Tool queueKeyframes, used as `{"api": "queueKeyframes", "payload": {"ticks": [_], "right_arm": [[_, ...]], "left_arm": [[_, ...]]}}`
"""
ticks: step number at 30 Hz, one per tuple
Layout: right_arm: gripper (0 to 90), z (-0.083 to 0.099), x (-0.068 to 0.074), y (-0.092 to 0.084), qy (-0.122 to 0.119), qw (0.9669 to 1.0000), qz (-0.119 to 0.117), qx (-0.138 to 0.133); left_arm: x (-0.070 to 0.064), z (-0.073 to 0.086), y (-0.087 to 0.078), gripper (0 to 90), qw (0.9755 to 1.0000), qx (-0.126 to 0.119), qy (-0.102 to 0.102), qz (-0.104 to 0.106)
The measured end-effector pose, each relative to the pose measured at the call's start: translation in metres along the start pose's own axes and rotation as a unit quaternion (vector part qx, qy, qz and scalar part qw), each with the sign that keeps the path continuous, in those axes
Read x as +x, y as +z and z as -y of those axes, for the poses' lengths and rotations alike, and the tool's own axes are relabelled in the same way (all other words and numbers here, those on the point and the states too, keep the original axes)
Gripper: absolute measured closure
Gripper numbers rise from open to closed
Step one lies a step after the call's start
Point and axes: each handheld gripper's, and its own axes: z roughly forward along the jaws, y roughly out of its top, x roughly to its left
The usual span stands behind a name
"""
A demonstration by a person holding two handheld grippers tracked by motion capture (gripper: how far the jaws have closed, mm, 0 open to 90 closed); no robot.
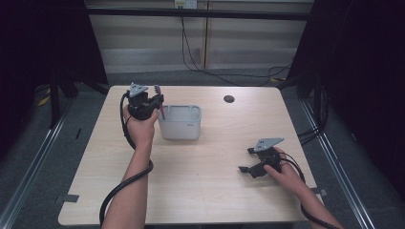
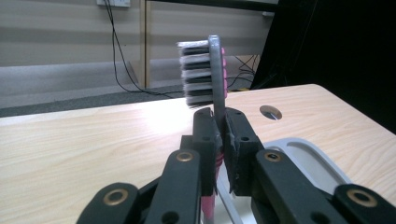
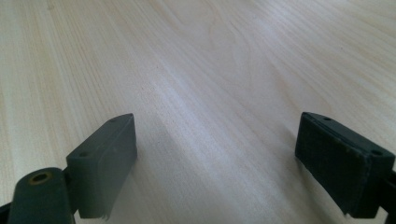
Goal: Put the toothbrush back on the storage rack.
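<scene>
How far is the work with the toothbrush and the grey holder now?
Done: the left gripper is shut on the toothbrush, head up. In hand: it is held at the grey holder. Left: release it inside. The right gripper rests open.

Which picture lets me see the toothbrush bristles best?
The left gripper view: the grey and pink toothbrush stands close up, its black and white bristles plain, with the left tool shut on its neck. In the high view the toothbrush is a small, thin stick above the grey plastic holder. The right gripper view looks at bare tabletop.
</scene>
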Motion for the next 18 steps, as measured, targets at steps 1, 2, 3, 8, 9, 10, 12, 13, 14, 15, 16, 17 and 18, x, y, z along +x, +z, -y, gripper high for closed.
{"api": "queueKeyframes", "payload": {"ticks": [1, 2, 3, 8, 9, 10, 12, 13, 14, 15, 16, 17, 18], "right_arm": [[12.4, 0.0, 0.0, 0.0, 0.0, 1.0, 0.0, 0.0], [12.5, 0.0, 0.0, 0.0, -0.001, 1.0, 0.001, 0.0], [12.4, 0.0, 0.0, 0.0, -0.001, 1.0, 0.001, 0.0], [12.4, 0.0, 0.0, 0.0, -0.001, 1.0, 0.001, 0.0], [12.4, 0.0, 0.0, 0.0, -0.001, 1.0, 0.001, 0.0], [12.5, 0.0, 0.0, 0.0, -0.001, 1.0, 0.001, 0.0], [12.5, 0.0, 0.0, 0.0, -0.001, 1.0, 0.001, 0.0], [12.4, 0.0, 0.0, 0.0, -0.001, 1.0, 0.001, 0.0], [12.4, 0.0, 0.0, 0.0, -0.001, 1.0, 0.001, 0.0], [12.4, 0.0, 0.0, 0.0, -0.001, 1.0, 0.001, 0.0], [12.5, 0.0, 0.0, 0.0, -0.001, 1.0, 0.001, 0.0], [12.5, 0.0, 0.0, 0.0, -0.001, 1.0, 0.0, 0.0], [12.5, 0.0, 0.0, 0.0, -0.001, 1.0, 0.001, 0.0]], "left_arm": [[0.0, 0.001, 0.0, 84.0, 1.0, 0.001, 0.0, 0.001], [0.0, 0.001, 0.0, 84.0, 1.0, 0.002, 0.0, 0.001], [0.0, 0.002, 0.0, 84.0, 1.0, 0.001, 0.0, 0.0], [0.0, 0.007, -0.001, 84.0, 1.0, 0.004, -0.001, 0.0], [0.0, 0.008, 0.0, 84.0, 1.0, 0.005, -0.002, 0.001], [0.0, 0.008, 0.0, 84.0, 1.0, 0.006, -0.001, 0.001], [-0.001, 0.01, 0.0, 84.0, 1.0, 0.006, -0.004, 0.001], [-0.001, 0.011, 0.001, 84.0, 1.0, 0.007, -0.003, 0.0], [-0.001, 0.012, 0.001, 83.9, 1.0, 0.008, -0.002, 0.001], [-0.001, 0.012, 0.001, 84.0, 1.0, 0.008, -0.001, 0.0], [-0.001, 0.013, 0.001, 84.0, 1.0, 0.009, -0.002, 0.0], [-0.001, 0.013, 0.001, 83.9, 1.0, 0.01, -0.002, 0.0], [-0.001, 0.014, 0.001, 83.9, 0.9999, 0.01, -0.001, 0.0]]}}
